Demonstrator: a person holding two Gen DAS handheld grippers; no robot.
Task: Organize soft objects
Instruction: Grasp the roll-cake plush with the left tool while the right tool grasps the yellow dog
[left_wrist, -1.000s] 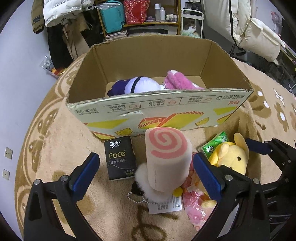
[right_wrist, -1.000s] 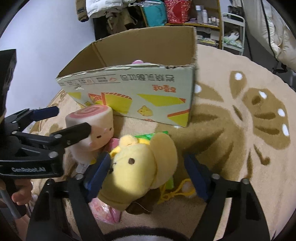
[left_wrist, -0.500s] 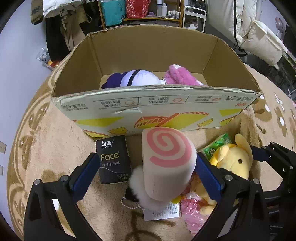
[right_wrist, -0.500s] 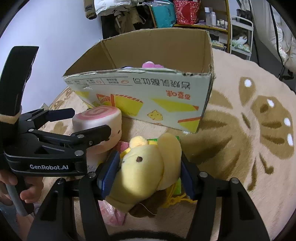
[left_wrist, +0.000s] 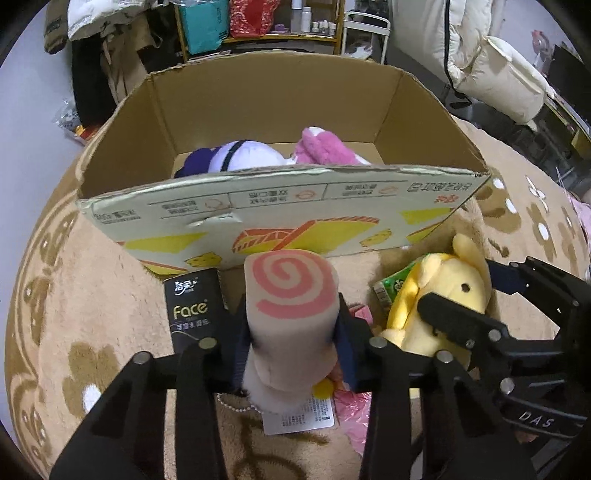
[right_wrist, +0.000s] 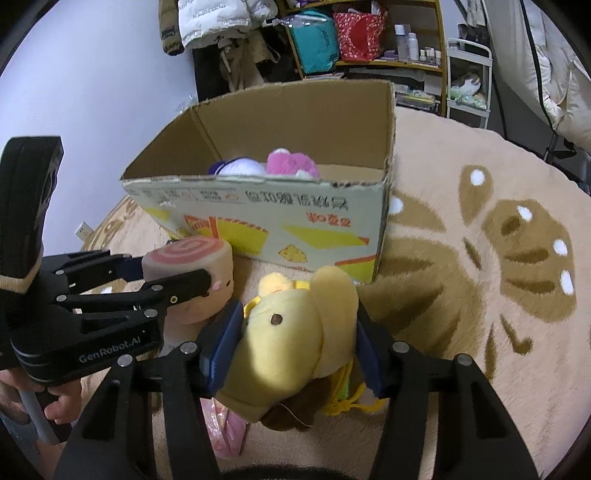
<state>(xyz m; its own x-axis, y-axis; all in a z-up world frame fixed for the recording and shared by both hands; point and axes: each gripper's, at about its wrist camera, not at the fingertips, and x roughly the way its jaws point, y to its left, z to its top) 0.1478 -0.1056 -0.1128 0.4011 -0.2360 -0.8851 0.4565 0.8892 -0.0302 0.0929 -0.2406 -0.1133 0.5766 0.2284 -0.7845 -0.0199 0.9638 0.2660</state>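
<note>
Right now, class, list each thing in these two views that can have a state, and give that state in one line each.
Left gripper: shut on the swirl roll plush.
Swirl roll plush: upright, gripped.
Right gripper: shut on the yellow plush.
Yellow plush: squeezed between the pads.
Cardboard box: open, on the rug.
Purple plush: inside the box.
Pink plush: inside the box.
Black tissue pack: lying flat on the rug.

The roll plush (left_wrist: 291, 295) is beige with a pink spiral on its end. The dog plush (right_wrist: 295, 332) is yellow with a black dot eye. The box (left_wrist: 332, 218) is brown cardboard, its front white with yellow and orange shapes. Inside lie a purple-and-white plush (left_wrist: 236, 157) and a pink plush (left_wrist: 325, 147). The tissue pack (left_wrist: 194, 314) is black with gold lettering. The rug (right_wrist: 480, 258) is tan with brown and white marks.
</note>
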